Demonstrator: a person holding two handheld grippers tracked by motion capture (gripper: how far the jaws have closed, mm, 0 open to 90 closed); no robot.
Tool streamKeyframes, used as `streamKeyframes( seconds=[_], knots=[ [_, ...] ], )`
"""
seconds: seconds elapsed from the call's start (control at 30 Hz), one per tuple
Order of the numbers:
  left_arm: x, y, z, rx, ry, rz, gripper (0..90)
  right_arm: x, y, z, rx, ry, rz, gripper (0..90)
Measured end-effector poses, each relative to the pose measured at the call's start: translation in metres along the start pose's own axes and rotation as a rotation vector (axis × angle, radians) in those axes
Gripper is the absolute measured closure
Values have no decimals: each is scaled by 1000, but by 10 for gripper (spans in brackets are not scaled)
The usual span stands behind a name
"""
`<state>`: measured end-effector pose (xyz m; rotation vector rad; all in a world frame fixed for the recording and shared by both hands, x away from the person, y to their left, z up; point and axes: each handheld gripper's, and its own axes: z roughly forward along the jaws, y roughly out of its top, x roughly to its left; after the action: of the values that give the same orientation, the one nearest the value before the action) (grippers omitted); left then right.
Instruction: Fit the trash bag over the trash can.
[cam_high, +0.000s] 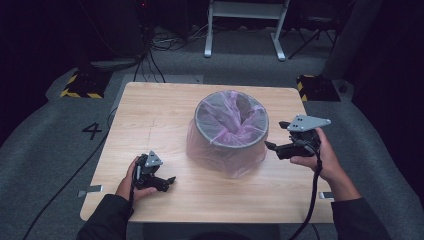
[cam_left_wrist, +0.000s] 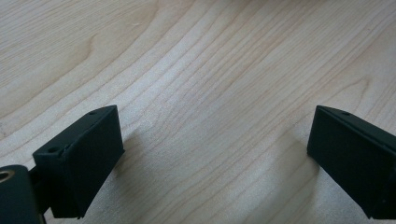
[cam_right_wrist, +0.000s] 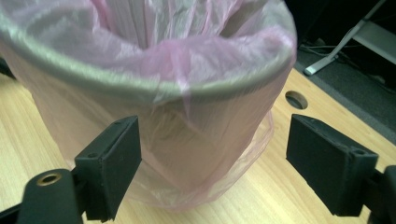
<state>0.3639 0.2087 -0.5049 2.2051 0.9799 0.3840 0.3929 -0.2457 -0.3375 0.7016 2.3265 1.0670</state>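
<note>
A small grey-rimmed waste bin (cam_high: 227, 131) lined with a thin pink plastic bag stands at the middle of the wooden table (cam_high: 150, 120). The bag drapes over the rim and down the outside to the tabletop. My right gripper (cam_high: 271, 146) is open just right of the bin, jaws pointing at its side; in the right gripper view the bin (cam_right_wrist: 154, 88) looms close ahead of the spread jaws (cam_right_wrist: 212, 163). My left gripper (cam_high: 170, 181) rests low at the front left, open, well apart from the bin. Bare wood (cam_left_wrist: 210, 93) lies between its jaws (cam_left_wrist: 215, 158).
The table's front edge runs just ahead of the person's sleeves. A round cable hole (cam_right_wrist: 296, 99) sits in the tabletop beyond the bin. Yellow-black striped blocks (cam_high: 80, 86) and a white frame (cam_high: 245, 25) stand on the grey floor behind the table.
</note>
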Motion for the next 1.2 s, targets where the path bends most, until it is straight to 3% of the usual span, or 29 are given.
streamKeyframes(
  seconds=[0.47,0.73,1.2],
  knots=[
    [0,0,0,0,0,0,34,7,-18,10,66,5,-14,188],
    [0,0,0,0,0,0,34,12,-27,12,108,-17,-38,187],
    [0,0,0,-1,0,0,34,18,-49,15,127,-20,-43,184]
  ],
)
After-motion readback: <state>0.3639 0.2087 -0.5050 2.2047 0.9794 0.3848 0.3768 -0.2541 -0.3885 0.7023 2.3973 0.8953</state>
